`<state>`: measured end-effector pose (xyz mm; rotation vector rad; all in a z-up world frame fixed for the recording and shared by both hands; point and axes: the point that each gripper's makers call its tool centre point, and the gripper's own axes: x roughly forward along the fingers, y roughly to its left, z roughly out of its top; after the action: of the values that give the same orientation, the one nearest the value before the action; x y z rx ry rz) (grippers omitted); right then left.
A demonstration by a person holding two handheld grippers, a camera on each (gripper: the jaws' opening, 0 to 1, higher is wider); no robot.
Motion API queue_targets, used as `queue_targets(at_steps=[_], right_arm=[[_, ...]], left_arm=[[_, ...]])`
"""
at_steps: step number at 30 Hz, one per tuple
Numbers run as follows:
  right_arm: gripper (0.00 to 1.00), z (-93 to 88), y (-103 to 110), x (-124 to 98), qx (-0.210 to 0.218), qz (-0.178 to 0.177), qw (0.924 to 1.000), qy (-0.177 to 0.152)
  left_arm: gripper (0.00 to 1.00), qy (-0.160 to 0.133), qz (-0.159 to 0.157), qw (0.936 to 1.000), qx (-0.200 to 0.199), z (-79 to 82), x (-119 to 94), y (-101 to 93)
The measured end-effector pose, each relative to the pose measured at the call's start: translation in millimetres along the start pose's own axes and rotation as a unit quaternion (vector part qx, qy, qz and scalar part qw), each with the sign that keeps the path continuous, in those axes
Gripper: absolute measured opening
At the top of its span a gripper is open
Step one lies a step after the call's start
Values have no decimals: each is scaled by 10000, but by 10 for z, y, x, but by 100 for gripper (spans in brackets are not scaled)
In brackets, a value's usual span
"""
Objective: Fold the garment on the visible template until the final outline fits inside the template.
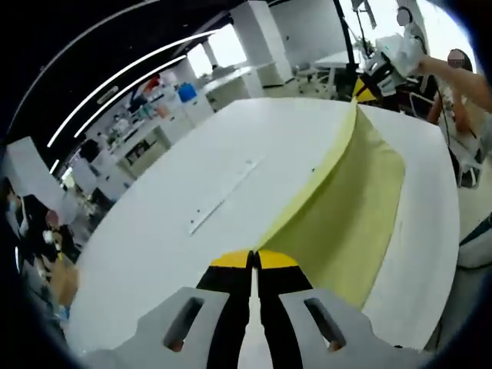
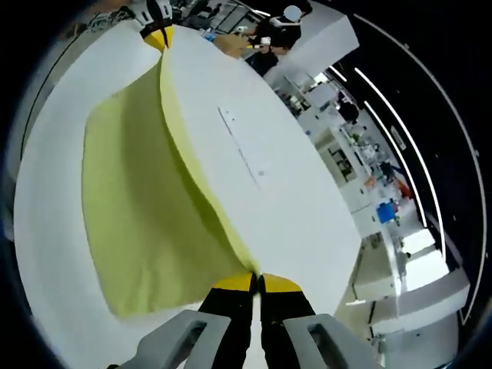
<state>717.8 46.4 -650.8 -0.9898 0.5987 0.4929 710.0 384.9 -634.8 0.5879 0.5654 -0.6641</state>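
The left gripper (image 1: pixel 254 259) has its yellow-tipped jaws pinched tight on one end of the pale yellow garment (image 1: pixel 350 223), and the right gripper (image 2: pixel 255 283) is clamped the same way on the other end. Between the two, the lifted edge of the cloth runs taut as a straight ridge. In the left gripper view it heads from the jaws toward 1 o'clock, where the right gripper (image 1: pixel 367 86) holds it. In the right gripper view it heads toward 11 o'clock to the left gripper (image 2: pixel 159 34).

The rest of the garment hangs from that ridge and lies spread on the white table (image 1: pixel 192 161): toward 3 o'clock of the ridge in the left view, toward 9 o'clock in the right view. The long axis of the lifted edge thus spans both grippers, neither one nearer.

The bare table on the other side of the ridge, marked by a thin straight strip (image 2: pixel 240 147), offers open room. I cannot make out a template outline. The fold probably calls for carrying the held edge across, both hands level, well inside the table's rim.
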Motion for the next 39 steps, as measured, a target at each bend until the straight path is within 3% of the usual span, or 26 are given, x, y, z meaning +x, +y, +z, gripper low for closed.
queue_targets(at_steps=[5, 10, 18, 20, 23, 30, 36, 39], right_arm=[[0, -24, -11, 231, -82, -87, 9998, 150], [0, -83, 93, 521, 47, 115, 9996, 249], [0, -177, 227, 857, 268, 403, 9982, 342], [0, -195, 251, 933, 385, 472, 9976, 316], [0, -231, 310, 1043, 1110, 674, 9913, 231], [0, -320, 425, 1190, 1348, 888, 9865, 278], [0, -318, 534, 1216, 1433, 1077, 9836, 177], [0, -275, 554, 1201, 1817, 1205, 9759, -5]], left_arm=[[0, 143, -50, 9991, -385, -108, 228, 42], [0, 439, -41, 9988, -204, -268, 477, 54], [0, 770, -219, 9953, -548, -564, 813, 20], [0, 777, -221, 9955, -494, -597, 870, 11], [0, 836, -216, 9950, -493, -657, 965, 15], [0, 969, -259, 9918, -787, -792, 1111, -14], [0, 896, -236, 9935, -655, -803, 1167, 16], [0, 855, -221, 9946, -541, -780, 1179, 36]])
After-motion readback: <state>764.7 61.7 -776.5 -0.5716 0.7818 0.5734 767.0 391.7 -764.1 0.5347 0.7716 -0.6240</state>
